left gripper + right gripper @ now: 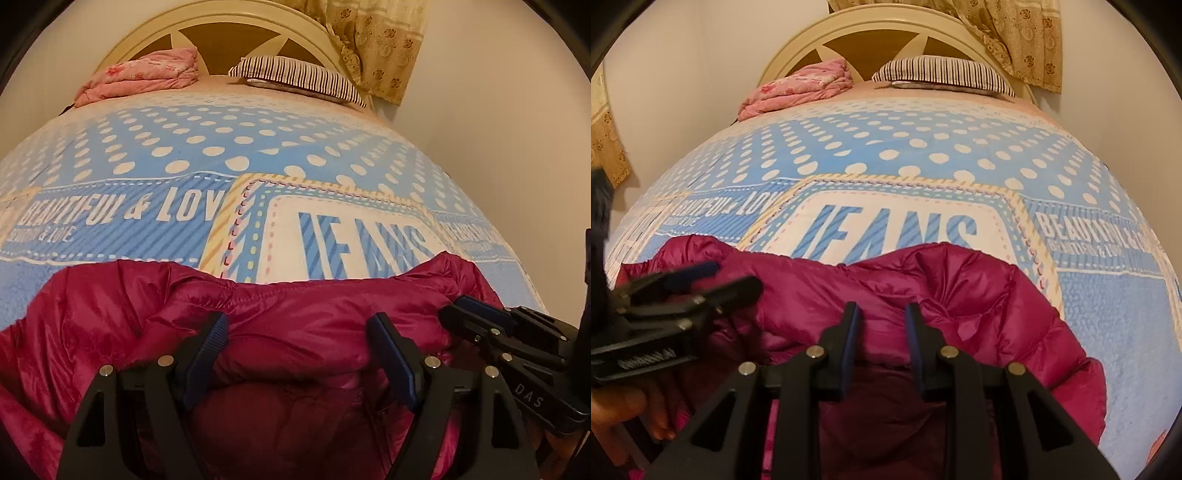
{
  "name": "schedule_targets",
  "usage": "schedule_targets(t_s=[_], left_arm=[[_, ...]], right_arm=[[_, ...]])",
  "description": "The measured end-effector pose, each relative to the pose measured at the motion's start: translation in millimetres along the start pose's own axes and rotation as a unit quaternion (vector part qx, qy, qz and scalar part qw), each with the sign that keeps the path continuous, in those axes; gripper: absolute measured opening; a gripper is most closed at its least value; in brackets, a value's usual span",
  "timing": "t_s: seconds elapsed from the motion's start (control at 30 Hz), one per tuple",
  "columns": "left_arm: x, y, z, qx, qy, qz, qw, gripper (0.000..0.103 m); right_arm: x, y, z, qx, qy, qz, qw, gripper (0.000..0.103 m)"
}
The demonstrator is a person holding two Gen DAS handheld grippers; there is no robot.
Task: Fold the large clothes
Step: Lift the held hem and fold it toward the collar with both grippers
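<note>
Hand-held gripper left (297,345) gapes wide over the jacket (303,317), gripping nothing; right hand-held gripper (882,328) is narrower, also seemingly empty. I see the jacket bunched at the near end of the bed (147,158), below the JEANS print (886,229). No tidy fold yet, most work remains.

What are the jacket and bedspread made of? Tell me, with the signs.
Jacket: likely thin nylon or polyester shell over puffy fill; glossy sheen, fine crinkles, stitched quilting. Bedspread: looks like soft, matte printed fleece or brushed cotton; fuzzy nap, no shine.
</note>
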State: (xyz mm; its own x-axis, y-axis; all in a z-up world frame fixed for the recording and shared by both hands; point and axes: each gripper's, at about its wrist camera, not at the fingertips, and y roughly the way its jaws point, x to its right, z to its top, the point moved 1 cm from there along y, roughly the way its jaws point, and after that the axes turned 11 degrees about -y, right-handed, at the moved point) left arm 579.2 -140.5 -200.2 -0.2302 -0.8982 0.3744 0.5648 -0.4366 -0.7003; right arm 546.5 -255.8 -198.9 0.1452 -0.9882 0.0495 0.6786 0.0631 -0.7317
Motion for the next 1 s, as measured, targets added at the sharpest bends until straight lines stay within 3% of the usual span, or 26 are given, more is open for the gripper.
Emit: schedule_targets(t_s=[0.33, 0.57, 1.0], left_arm=[[5, 11, -7, -0.010, 0.024, 0.025, 0.9993, 0.082], [16, 20, -12, -0.017, 0.058, 0.067, 0.9959, 0.085], [19, 26, -13, -0.019, 0.070, 0.085, 0.9938, 0.087]], right_arm=[[4, 16, -11, -0.004, 0.015, 0.009, 1.000, 0.028], [2, 22, -14, -0.008, 0.014, 0.003, 1.000, 0.028], [-3, 25, -15, -0.015, -0.003, -0.018, 1.000, 0.028]])
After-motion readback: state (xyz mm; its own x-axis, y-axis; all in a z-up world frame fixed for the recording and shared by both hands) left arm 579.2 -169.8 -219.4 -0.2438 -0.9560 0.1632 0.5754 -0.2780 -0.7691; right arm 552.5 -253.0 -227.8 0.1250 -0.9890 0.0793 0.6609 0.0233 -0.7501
